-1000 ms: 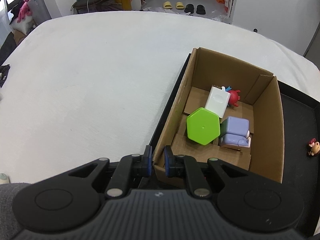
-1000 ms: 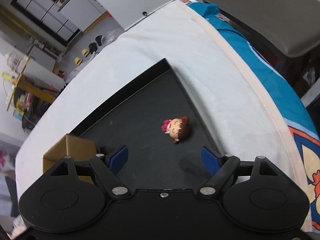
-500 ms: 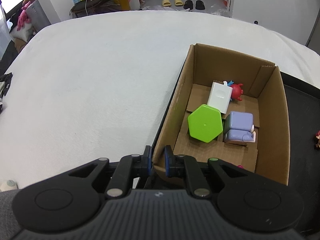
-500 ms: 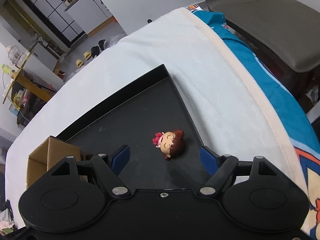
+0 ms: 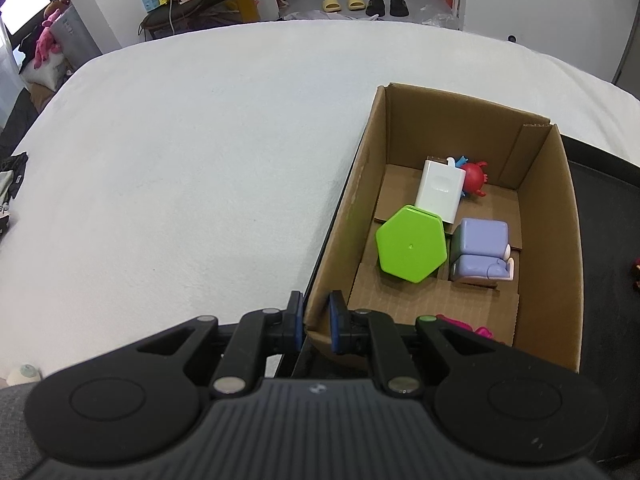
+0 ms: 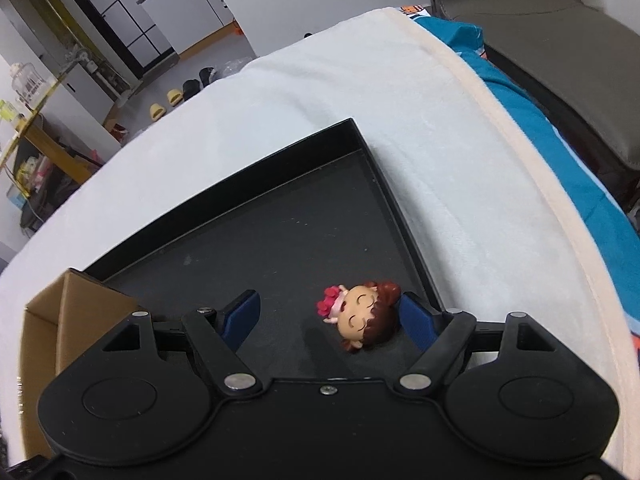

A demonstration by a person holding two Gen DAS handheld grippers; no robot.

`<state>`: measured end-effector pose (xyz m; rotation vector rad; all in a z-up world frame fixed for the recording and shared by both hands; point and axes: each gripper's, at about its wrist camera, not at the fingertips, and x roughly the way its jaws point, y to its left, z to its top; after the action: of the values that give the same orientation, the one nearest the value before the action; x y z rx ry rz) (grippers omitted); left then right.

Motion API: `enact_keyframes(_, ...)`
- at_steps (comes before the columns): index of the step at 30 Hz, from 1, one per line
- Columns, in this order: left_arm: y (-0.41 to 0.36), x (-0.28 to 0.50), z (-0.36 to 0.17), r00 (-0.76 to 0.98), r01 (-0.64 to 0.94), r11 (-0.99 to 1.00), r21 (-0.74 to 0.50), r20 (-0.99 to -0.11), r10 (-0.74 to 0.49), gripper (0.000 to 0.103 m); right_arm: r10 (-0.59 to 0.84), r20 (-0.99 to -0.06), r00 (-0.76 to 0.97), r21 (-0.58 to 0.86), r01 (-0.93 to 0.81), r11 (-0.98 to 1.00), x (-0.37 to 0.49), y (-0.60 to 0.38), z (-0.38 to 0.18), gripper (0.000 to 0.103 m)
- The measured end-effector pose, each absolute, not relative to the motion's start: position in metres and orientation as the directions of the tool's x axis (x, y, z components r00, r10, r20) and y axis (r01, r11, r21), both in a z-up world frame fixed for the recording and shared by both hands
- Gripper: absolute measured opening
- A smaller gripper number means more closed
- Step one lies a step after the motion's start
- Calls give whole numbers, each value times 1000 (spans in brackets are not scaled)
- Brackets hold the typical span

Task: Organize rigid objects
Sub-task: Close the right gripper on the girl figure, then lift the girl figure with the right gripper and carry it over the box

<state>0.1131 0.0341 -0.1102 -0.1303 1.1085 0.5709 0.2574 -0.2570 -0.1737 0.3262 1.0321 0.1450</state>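
My left gripper [image 5: 314,322] is shut on the near left wall of the cardboard box [image 5: 560,240]. Inside the box lie a green hexagonal block [image 5: 412,244], a white charger [image 5: 440,190], a red toy [image 5: 474,178], a lilac toy [image 5: 482,254] and a pink toy [image 5: 460,326] partly hidden by my gripper. My right gripper [image 6: 330,316] is open, low over the black tray [image 6: 280,232]. A small doll figure [image 6: 362,314] lies between its fingers, close to the right finger. The doll also shows at the right edge of the left wrist view [image 5: 636,274].
The box stands at the tray's left end [image 6: 80,308] on a white blanket [image 5: 180,160]. A blue patterned cover [image 6: 560,168] and a grey chair [image 6: 540,32] lie right of the bed. Slippers [image 5: 348,2] and shelves stand on the floor beyond.
My right gripper has moved forward and down so the doll now lies between its fingers. My left gripper has stayed clamped on the box wall while the view shifted slightly.
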Motion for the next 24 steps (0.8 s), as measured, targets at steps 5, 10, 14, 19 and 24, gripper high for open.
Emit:
enact_keyframes(5, 34, 114, -111, 314, -493, 851, 184, -874, 371, 12, 239, -822, 518, 300, 35, 953, 261, -252, -179, 68)
enact_keyframes(10, 34, 114, -111, 311, -488, 852, 189, -875, 372, 13, 255, -817, 518, 313, 26, 949, 254, -253, -181, 40)
enact_keyframes(14, 35, 114, -111, 312, -488, 853, 184, -877, 367, 12, 249, -818, 518, 300, 16, 954, 247, -251, -177, 40)
enact_keyframes(19, 34, 114, -112, 316, -486, 854, 183, -875, 367, 12, 256, -816, 519, 302, 5, 953, 241, -251, -172, 40)
enact_keyframes(24, 34, 113, -111, 320, -484, 856, 181, -874, 365, 12, 275, -808, 520, 323, 1, 946, 234, -256, -163, 40)
